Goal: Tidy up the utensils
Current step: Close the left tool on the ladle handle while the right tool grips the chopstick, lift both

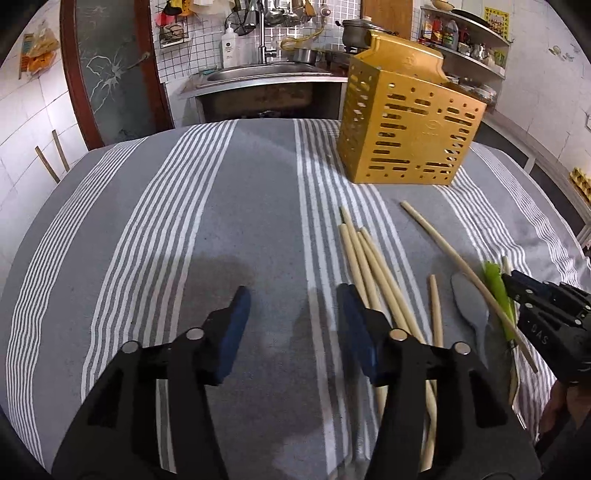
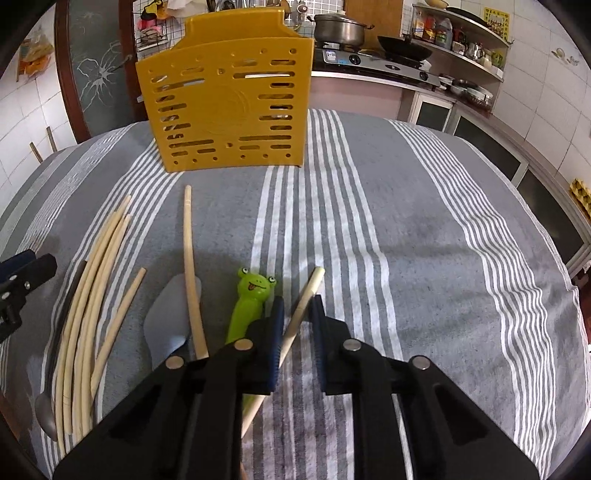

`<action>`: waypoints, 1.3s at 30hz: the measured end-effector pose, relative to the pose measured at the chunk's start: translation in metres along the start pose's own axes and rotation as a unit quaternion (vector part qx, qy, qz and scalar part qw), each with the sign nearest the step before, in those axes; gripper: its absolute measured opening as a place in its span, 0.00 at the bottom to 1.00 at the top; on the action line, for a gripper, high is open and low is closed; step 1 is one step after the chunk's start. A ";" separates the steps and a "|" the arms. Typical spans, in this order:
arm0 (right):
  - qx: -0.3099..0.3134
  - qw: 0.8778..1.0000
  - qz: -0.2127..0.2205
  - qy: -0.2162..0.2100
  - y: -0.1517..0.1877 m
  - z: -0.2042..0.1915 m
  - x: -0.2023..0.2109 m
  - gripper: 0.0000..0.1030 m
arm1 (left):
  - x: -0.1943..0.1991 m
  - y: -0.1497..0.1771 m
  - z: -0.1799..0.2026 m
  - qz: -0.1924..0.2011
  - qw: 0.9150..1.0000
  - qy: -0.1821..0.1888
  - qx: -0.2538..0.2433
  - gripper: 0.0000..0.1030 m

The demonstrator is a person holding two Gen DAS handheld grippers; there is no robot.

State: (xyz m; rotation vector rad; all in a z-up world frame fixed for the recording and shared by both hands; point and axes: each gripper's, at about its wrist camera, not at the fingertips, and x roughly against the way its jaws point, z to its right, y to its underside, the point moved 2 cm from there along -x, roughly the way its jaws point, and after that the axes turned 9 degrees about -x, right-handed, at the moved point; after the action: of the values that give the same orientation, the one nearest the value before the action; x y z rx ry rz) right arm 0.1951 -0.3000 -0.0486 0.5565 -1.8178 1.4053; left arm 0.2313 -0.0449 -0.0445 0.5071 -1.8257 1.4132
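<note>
A yellow slotted utensil holder stands upright at the back of the striped cloth. Several pale chopsticks lie in a loose bundle before it, with one curved single chopstick and a grey spatula beside them. A green frog-handled utensil lies next to my right gripper, whose jaws are partly open around one chopstick without closing on it. My left gripper is open and empty, just left of the bundle.
The grey and white striped cloth covers the table. A metal spoon lies left of the bundle. A sink, a stove with a pot and shelves stand behind the table.
</note>
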 end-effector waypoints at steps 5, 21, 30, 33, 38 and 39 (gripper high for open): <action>0.003 1.000 0.001 -0.001 0.004 0.001 0.002 0.15 | -0.009 0.008 0.003 -0.023 1.000 -0.007 -0.004 0.51; -0.005 1.000 0.000 -0.004 0.007 0.005 0.004 0.16 | -0.008 0.015 0.010 -0.036 0.999 0.000 -0.013 0.51; -0.003 1.000 -0.002 -0.004 0.007 0.009 0.005 0.16 | -0.005 0.021 0.028 -0.041 0.998 -0.003 -0.038 0.52; -0.004 1.000 -0.002 -0.004 0.008 0.010 0.005 0.16 | -0.011 0.023 0.025 -0.053 0.998 -0.001 -0.031 0.54; -0.008 1.000 -0.006 0.003 0.006 0.008 0.003 0.16 | -0.020 0.010 0.026 -0.069 0.997 -0.009 -0.035 0.54; -0.009 1.000 -0.010 0.007 0.004 0.006 0.003 0.16 | -0.022 0.007 0.026 -0.075 0.997 -0.009 -0.034 0.54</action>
State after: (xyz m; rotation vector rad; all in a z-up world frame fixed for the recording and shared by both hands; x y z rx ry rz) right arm 0.1885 -0.3046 -0.0500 0.5533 -1.8075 1.3743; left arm 0.2319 -0.0699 -0.0688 0.6094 -1.8046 1.2455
